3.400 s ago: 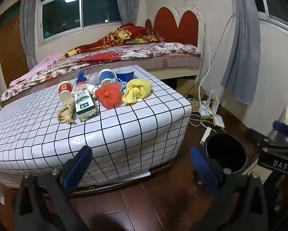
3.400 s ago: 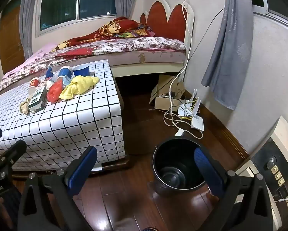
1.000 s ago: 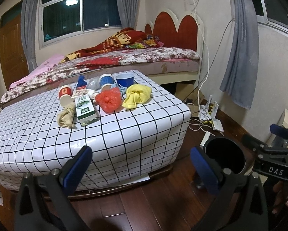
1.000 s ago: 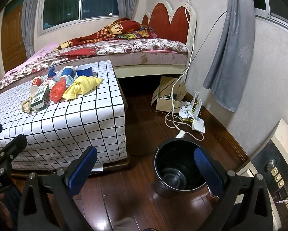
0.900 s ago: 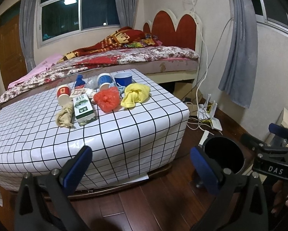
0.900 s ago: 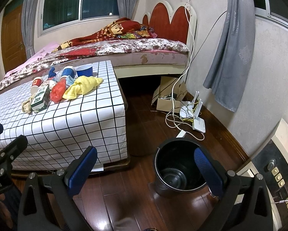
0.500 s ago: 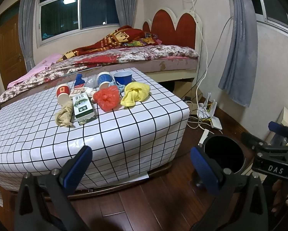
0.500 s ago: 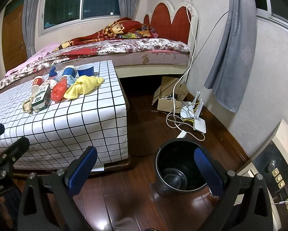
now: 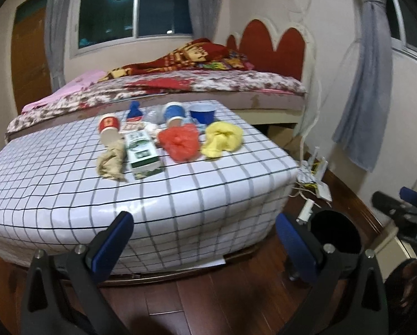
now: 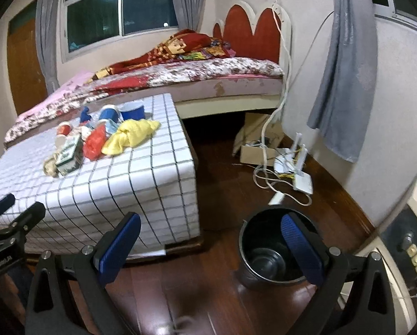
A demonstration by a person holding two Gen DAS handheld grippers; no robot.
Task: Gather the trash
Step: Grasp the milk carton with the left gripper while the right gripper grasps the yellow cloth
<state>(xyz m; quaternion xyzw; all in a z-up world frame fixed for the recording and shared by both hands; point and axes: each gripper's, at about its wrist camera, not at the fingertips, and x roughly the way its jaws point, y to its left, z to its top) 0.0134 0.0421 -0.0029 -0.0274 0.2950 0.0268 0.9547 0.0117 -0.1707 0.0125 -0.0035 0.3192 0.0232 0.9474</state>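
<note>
Trash lies in a cluster on the far part of a low table (image 9: 180, 195) with a white grid cloth: a red plastic bag (image 9: 179, 141), a yellow cloth (image 9: 222, 138), a green carton (image 9: 142, 152), a crumpled brown paper (image 9: 110, 162), a red paper cup (image 9: 108, 128), a tipped blue cup (image 9: 173, 115) and a blue bowl (image 9: 202, 113). A black bin (image 10: 272, 254) stands on the floor right of the table, nothing visible inside it. My left gripper (image 9: 205, 237) is open short of the table's front edge. My right gripper (image 10: 211, 243) is open near the bin.
A bed (image 10: 194, 78) with a red headboard runs behind the table. Cables, a white router (image 10: 300, 178) and a cardboard box (image 10: 253, 150) lie on the wood floor by the right wall. A grey curtain (image 10: 345, 83) hangs there. A cabinet (image 10: 403, 240) stands at far right.
Both views have shifted a little closer to the table and bin. Both grippers stay open and hold nothing; the trash has not moved.
</note>
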